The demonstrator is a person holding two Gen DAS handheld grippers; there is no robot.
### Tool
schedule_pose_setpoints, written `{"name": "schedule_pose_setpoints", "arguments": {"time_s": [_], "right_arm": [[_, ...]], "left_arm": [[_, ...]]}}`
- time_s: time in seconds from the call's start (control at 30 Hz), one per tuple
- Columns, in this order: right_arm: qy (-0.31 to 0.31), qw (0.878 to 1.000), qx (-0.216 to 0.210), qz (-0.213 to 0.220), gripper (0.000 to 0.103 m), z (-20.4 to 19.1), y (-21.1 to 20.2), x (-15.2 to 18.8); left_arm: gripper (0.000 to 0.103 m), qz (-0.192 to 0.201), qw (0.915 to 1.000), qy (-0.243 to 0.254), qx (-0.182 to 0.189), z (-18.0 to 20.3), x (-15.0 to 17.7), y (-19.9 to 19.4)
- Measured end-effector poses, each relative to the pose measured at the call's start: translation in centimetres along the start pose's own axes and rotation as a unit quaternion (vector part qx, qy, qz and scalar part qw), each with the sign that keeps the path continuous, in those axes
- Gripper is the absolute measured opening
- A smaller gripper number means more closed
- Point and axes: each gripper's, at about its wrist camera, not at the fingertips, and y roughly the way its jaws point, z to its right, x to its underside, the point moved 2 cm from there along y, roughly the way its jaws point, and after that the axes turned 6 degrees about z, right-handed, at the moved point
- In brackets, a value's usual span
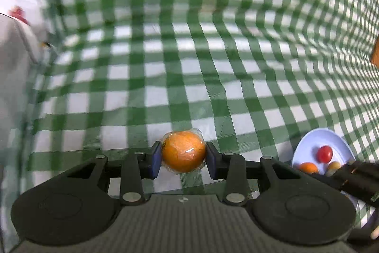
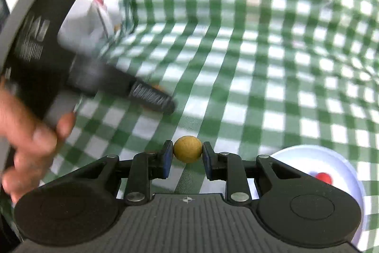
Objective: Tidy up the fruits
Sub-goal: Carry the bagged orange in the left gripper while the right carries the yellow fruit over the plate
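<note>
Fruits partly sorted, partly in transit. Orange point(image 1: 183, 151), wrapped in clear film, clamped between the blue pads of the left tongs point(image 1: 183, 155), lifted above the checked cloth point(image 1: 189, 87). Small yellow-brown fruit point(image 2: 187, 149), round and rough-skinned, pinched the same way in the right tongs point(image 2: 187, 155), also clear of the cloth. Both tongs closed on their loads, neither open.

To the right of the left tongs, low and near: white plate point(image 1: 308, 144), already holding a red cherry tomato point(image 1: 325, 154), a small orange fruit point(image 1: 308, 167) and a pale brownish one point(image 1: 334, 165), partly hidden behind the dark body of the other tongs. Same plate point(image 2: 296, 153) seen just right of the right tongs, with the tomato point(image 2: 324, 177) peeking over the black housing.

Judged from this: three pieces delivered, two more gripped and not yet set down. Remaining work likely a short swing rightward and a release over the plate for each. No other loose fruit made out on the cloth ahead of either pair of tongs, though the far-left blur hides detail: a white bag point(image 1: 16, 23) with a red mark, contents not readable. Hand point(image 2: 28, 134) on the left tongs' grip visible left of the right tongs, blurred.
</note>
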Motion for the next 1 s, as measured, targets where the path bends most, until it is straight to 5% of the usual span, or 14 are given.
{"name": "schedule_pose_setpoints", "arguments": {"time_s": [0.2, 0.43, 0.63, 1.0], "right_arm": [[0.043, 0.995, 0.029, 0.088, 0.028, 2.0, -7.0, -1.6], [0.086, 0.983, 0.088, 0.135, 0.028, 6.3, -12.8, 2.4], [0.169, 0.971, 0.126, 0.109, 0.028, 10.1, -13.7, 6.0], [0.128, 0.973, 0.165, 0.094, 0.028, 12.0, -13.9, 7.5]], "left_arm": [[0.042, 0.069, 0.9975, -0.018, 0.000, -0.7, 2.3, -7.9], [0.042, 0.118, 0.9920, -0.004, 0.044, 2.8, 6.6, -13.3], [0.042, 0.128, 0.9888, 0.015, 0.076, 7.7, 8.6, -12.6], [0.042, 0.191, 0.9715, 0.109, 0.089, 13.3, 9.5, -10.7]]}}
